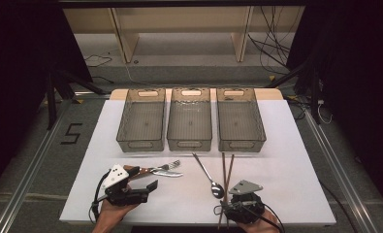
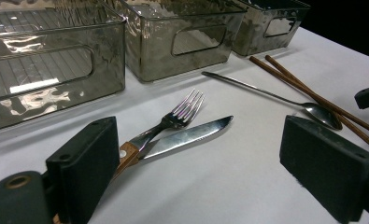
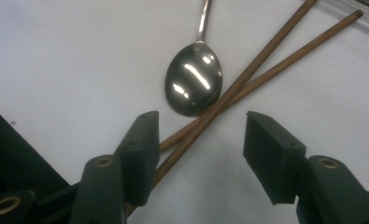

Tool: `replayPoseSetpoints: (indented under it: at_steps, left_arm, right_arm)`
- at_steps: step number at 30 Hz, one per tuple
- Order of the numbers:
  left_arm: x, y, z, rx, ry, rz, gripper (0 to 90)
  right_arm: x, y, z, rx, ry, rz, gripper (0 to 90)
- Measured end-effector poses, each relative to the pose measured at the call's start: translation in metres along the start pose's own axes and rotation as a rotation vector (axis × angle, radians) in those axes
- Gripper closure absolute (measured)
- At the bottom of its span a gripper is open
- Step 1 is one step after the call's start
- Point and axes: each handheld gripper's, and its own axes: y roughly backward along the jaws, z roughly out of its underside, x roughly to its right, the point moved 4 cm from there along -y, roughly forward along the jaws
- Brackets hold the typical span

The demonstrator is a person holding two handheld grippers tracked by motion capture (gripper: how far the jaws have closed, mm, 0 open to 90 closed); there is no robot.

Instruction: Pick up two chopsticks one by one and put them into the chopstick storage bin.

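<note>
Hovering low over the crossed chopsticks (image 3: 247,77), the right gripper (image 3: 198,140) has its jaws parted to either side of them, the pads clear of the wood and holding nothing; no earlier frame being at hand, only that half-open stance can be told. In the right gripper view the two sticks cross just below the bowl of the spoon (image 3: 194,84), which lies touching them, and they run on down between the jaws toward the left one. In the high view the right gripper (image 1: 241,201) sits at the near edge of the white table (image 1: 286,184), right of centre, with the chopsticks (image 1: 226,170) running from it toward the bins and the spoon (image 1: 209,177) just to their left. The left gripper (image 1: 148,187) rests near the left of the near edge, its jaws wide apart and empty. In the left gripper view a fork (image 2: 173,119) and a knife (image 2: 189,135) lie crossed on the table between those jaws, apart from the pads. Three smoky clear bins (image 1: 189,119) stand side by side across the far half of the table, all empty.
</note>
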Motion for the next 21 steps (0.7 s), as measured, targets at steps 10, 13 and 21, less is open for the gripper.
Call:
replayPoseSetpoints:
  at_steps: [10,13,21]
  left_arm:
    - [0.0001,-0.0001,0.0,0.0,0.001,0.001,11.8]
    - [0.0003,-0.0002,0.0,0.002,0.0,0.002,11.8]
    - [0.0003,-0.0004,0.0001,0.001,-0.001,0.001,11.8]
  right_arm:
    - [-0.0001,-0.0032,0.0044,-0.024,-0.019,-0.016,55.8]
    - [0.0007,-0.0037,0.0056,-0.029,-0.029,-0.021,59.3]
    - [0.0017,-0.0045,0.0083,-0.031,-0.053,-0.002,69.9]
